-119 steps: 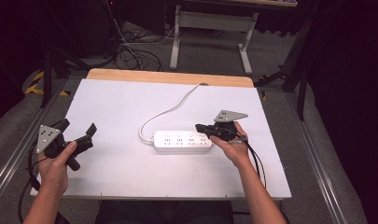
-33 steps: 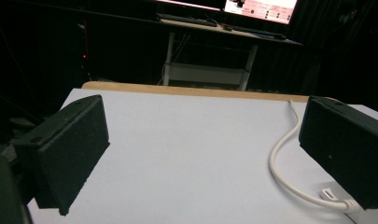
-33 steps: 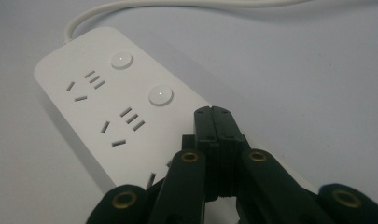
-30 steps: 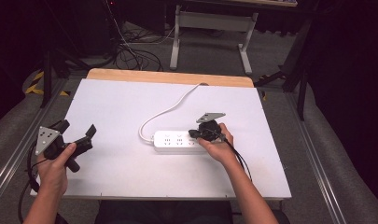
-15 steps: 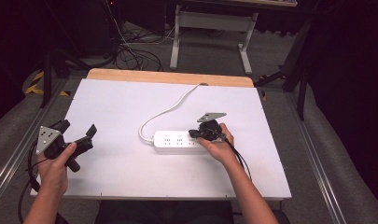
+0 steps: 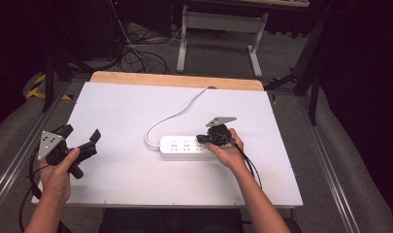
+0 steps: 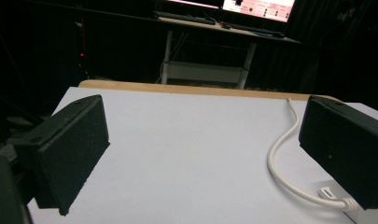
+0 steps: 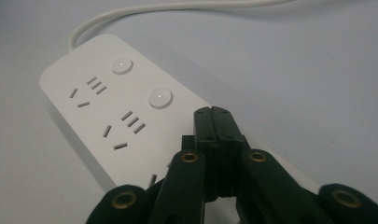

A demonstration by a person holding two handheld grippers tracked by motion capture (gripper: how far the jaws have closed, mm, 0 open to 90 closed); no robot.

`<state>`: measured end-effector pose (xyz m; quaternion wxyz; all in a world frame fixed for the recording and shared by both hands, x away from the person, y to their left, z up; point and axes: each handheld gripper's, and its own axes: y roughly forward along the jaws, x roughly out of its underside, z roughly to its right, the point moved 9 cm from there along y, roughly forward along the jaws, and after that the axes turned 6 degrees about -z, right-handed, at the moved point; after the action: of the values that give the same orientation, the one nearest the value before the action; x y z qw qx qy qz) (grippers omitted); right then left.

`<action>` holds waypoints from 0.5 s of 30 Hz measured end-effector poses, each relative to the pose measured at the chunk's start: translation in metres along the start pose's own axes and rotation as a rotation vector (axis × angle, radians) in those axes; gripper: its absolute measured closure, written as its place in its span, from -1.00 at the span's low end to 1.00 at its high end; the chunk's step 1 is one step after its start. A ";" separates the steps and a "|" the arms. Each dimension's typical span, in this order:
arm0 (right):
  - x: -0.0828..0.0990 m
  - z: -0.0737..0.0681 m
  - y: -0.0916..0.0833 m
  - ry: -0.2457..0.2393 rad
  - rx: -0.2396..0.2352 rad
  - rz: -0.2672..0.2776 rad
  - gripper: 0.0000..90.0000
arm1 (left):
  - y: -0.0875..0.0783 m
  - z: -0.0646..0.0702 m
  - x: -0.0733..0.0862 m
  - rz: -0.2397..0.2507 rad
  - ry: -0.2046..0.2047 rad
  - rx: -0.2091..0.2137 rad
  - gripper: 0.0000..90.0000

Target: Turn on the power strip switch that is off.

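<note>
A white power strip (image 6: pixel 182 145) lies flat in the middle of the white table (image 6: pixel 136 107), and its white cable (image 6: pixel 174 115) curves off toward the far edge. My right gripper (image 6: pixel 202 139) rests over the strip's right end, shut with its jaws pressed together and nothing between them. In the right gripper view the closed tips (image 8: pixel 218 119) sit just above the strip (image 8: pixel 102 107), near its two round buttons (image 8: pixel 160 97). My left gripper (image 6: pixel 82 131) is held at the table's left edge, open and empty. Its jaws stand wide apart in the left gripper view (image 7: pixel 203 140), with the cable (image 7: pixel 280 158) past them.
A wooden strip (image 6: pixel 174 80) runs along the table's far edge. Beyond it stand a metal desk frame (image 6: pixel 218 34) and a tangle of cables (image 6: pixel 136 53) on the floor. Metal rails (image 6: pixel 325 160) run along both sides of the table.
Since four seconds ago my right gripper has moved left onto the right end of the power strip. Over the last second it has barely shifted. The left gripper has stayed put.
</note>
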<state>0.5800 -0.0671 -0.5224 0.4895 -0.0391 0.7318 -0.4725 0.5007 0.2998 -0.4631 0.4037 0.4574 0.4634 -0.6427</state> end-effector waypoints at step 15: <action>-0.001 0.000 -0.001 0.001 -0.001 0.010 1.00 | 0.001 0.000 0.000 0.000 -0.002 0.002 -0.95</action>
<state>0.5799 -0.0671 -0.5210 0.4912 -0.0355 0.7326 -0.4699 0.5014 0.2995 -0.4632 0.4037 0.4573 0.4623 -0.6436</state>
